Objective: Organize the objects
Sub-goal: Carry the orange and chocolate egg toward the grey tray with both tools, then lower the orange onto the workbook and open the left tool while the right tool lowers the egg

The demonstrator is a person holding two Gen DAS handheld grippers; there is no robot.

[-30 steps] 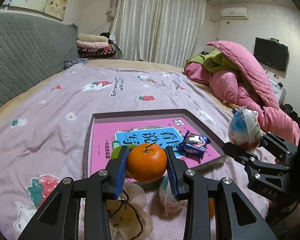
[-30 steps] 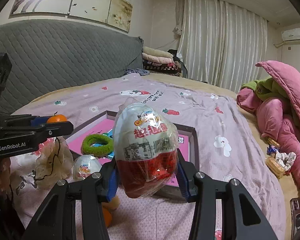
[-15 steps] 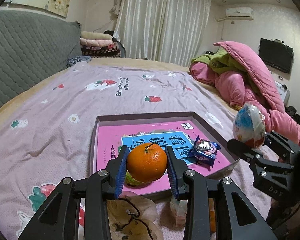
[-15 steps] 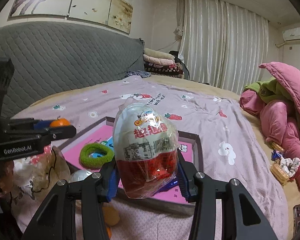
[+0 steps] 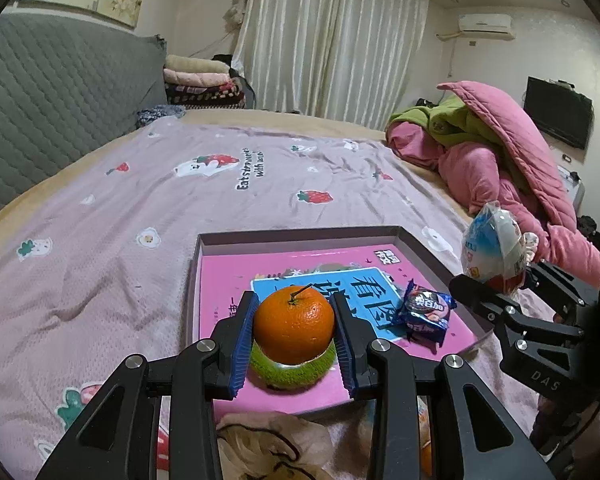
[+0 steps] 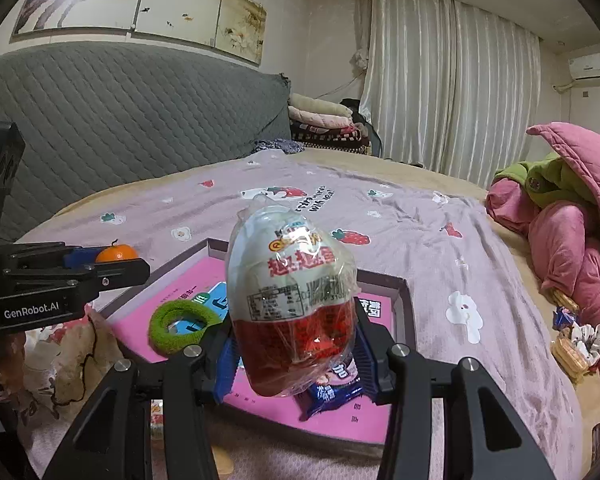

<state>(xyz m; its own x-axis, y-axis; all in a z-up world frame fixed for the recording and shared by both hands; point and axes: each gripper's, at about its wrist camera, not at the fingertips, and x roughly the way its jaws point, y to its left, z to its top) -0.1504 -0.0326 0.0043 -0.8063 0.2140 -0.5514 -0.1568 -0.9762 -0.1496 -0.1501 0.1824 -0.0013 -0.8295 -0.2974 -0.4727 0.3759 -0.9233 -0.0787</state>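
The left gripper (image 5: 294, 330) pinches a mandarin orange (image 5: 294, 325) between its blue ribbed pads, stem up, glossy and dimpled, held above the near end of a shallow box lid (image 5: 300, 236). The right gripper (image 6: 296, 350) clamps a plastic-wrapped chocolate egg (image 6: 292, 300), white on top and red below, upright over the lid's near right part.

The lid is rectangular with a low dark rim and a pink printed floor with a blue panel. In it lie a fuzzy green hair tie (image 5: 292, 368), ring-shaped, directly under the orange in the left wrist view, and a crinkly blue biscuit packet (image 5: 424, 314) just right of it, under the egg in the right wrist view.

The lid rests on a mauve strawberry-print bedspread (image 5: 140, 208). A crumpled translucent bag (image 6: 64, 356) sits before the lid. A pink quilt (image 5: 512, 168) is heaped at the right.
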